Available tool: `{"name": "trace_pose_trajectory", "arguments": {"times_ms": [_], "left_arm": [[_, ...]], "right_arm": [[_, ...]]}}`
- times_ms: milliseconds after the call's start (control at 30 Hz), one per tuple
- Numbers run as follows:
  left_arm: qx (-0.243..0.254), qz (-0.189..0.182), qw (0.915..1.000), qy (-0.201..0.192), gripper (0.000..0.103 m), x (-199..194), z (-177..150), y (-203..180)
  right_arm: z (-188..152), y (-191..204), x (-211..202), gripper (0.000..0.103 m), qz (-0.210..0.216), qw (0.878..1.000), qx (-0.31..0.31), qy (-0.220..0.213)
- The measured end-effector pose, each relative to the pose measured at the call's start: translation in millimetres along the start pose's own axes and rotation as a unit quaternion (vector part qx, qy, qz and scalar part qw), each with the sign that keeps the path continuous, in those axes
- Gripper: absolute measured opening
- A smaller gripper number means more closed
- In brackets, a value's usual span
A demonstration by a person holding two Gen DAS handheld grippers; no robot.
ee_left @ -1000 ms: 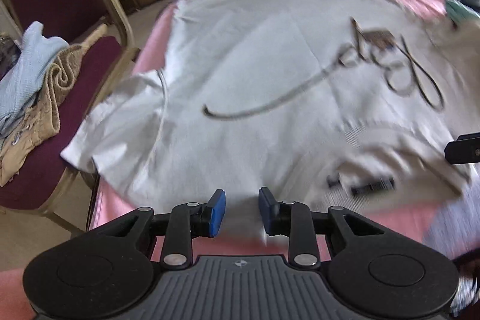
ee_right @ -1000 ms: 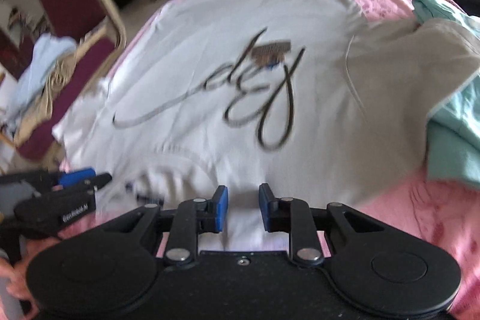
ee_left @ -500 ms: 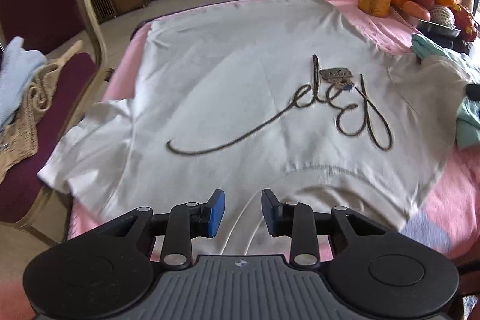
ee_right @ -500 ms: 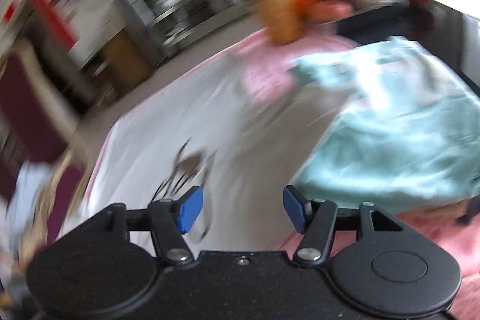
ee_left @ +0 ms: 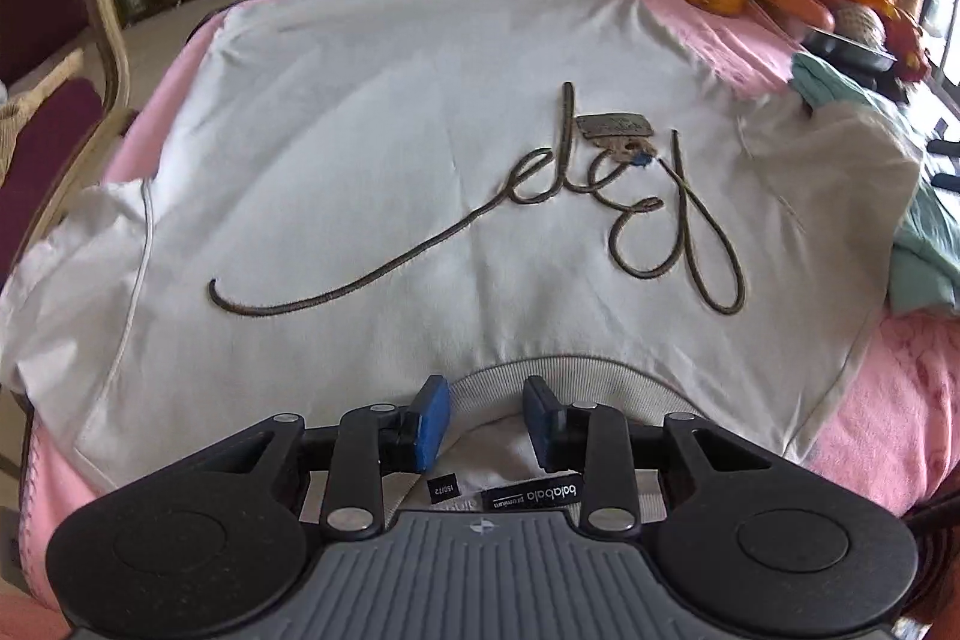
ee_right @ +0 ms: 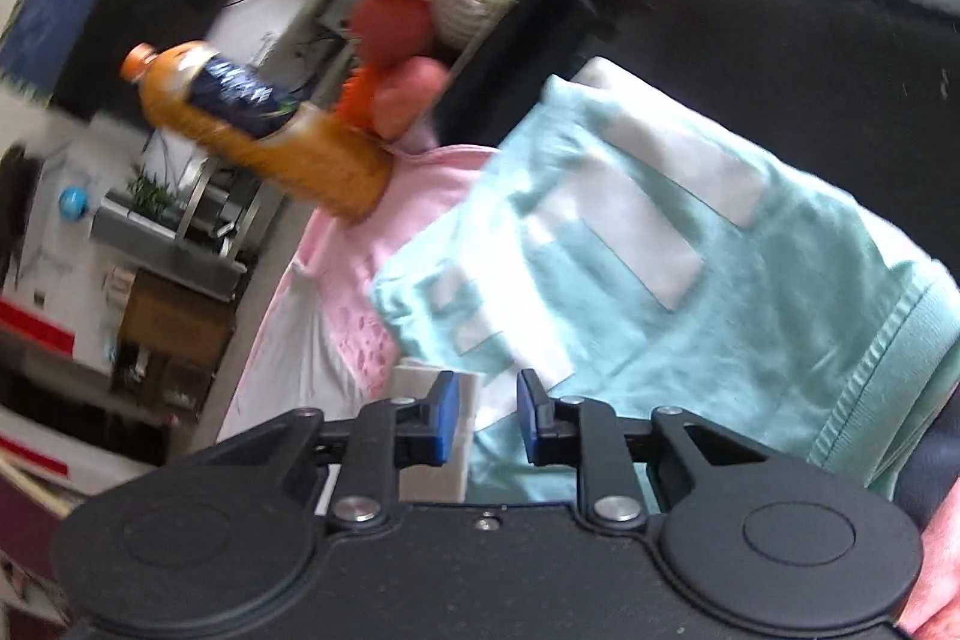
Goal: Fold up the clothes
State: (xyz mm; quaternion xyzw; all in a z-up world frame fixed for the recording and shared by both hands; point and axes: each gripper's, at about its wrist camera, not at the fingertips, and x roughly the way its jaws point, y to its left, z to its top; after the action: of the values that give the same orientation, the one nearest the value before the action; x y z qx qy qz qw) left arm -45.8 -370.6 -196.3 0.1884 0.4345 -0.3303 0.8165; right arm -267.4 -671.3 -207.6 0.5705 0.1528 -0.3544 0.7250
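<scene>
While the white T-shirt [ee_left: 384, 148] lies spread face up over the pink tablecloth [ee_left: 888, 400], its collar [ee_left: 576, 376] nearest the camera, the left gripper [ee_left: 485, 421] hangs over that collar with its blue pads apart and nothing between them. The right gripper [ee_right: 483, 415], tilted and partly blurred, has its jaws parted too, over the edge of a mint green garment [ee_right: 720, 292] beside a fruit bowl [ee_right: 504, 16] and an orange bottle [ee_right: 252, 124].
</scene>
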Motion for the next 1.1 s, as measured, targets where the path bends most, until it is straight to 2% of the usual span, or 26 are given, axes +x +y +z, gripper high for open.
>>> {"name": "trace_pose_trajectory", "arguments": {"times_ms": [100, 200, 333, 367, 400, 433, 533, 633, 733, 833, 933, 1033, 1067, 1100], "left_arm": [[0.002, -0.001, 1.0000, -0.005, 0.033, 0, -1, -1], [0.004, -0.001, 1.0000, -0.007, 0.033, 0, -2, 0], [0.004, -0.002, 1.0000, -0.009, 0.034, -1, -3, 0], [0.005, -0.001, 0.9999, -0.009, 0.034, -2, -3, 0], [0.005, -0.001, 0.9999, -0.010, 0.034, -2, -3, 0], [0.006, 0.000, 0.9999, -0.011, 0.034, -2, -3, -1], [0.010, 0.004, 0.9998, -0.015, 0.033, -6, -3, -3], [0.012, 0.009, 0.9995, -0.027, 0.033, -16, -3, -2], [0.014, 0.028, 0.9987, -0.039, 0.034, -29, -4, 1], [0.007, 0.046, 0.9975, -0.053, 0.033, -43, -5, 7], [-0.007, 0.057, 0.9961, -0.067, 0.034, -52, -6, 16], [-0.025, 0.058, 0.9957, -0.068, 0.033, -52, -5, 25], [-0.029, 0.058, 0.9957, -0.066, 0.033, -50, -4, 27], [-0.032, 0.058, 0.9958, -0.063, 0.033, -48, -5, 29]], "right_arm": [[1, 1, 6, 0.022, 0.009, 1.000, 0.004, 0.007], [-1, 4, 14, 0.017, 0.007, 1.000, -0.004, 0.018], [-3, 7, 19, 0.016, 0.002, 1.000, -0.015, 0.009], [-4, 7, 19, 0.013, 0.004, 1.000, -0.015, 0.003], [-4, 6, 18, 0.002, 0.009, 1.000, -0.014, -0.005], [-4, 8, 16, 0.002, 0.012, 1.000, -0.021, -0.014], [-12, 25, 5, 0.002, 0.010, 0.995, -0.081, -0.055], [-29, 55, -3, 0.002, 0.000, 0.979, -0.177, -0.099], [-63, 88, -5, 0.002, 0.005, 0.949, -0.295, -0.111], [-111, 102, -3, 0.002, 0.017, 0.905, -0.418, -0.076], [-158, 115, -1, 0.002, 0.028, 0.844, -0.533, -0.040], [-206, 129, 1, 0.002, 0.039, 0.768, -0.639, -0.003], [-219, 130, 3, 0.002, 0.040, 0.747, -0.664, 0.014], [-227, 126, 6, 0.003, 0.038, 0.733, -0.678, 0.036]]}}
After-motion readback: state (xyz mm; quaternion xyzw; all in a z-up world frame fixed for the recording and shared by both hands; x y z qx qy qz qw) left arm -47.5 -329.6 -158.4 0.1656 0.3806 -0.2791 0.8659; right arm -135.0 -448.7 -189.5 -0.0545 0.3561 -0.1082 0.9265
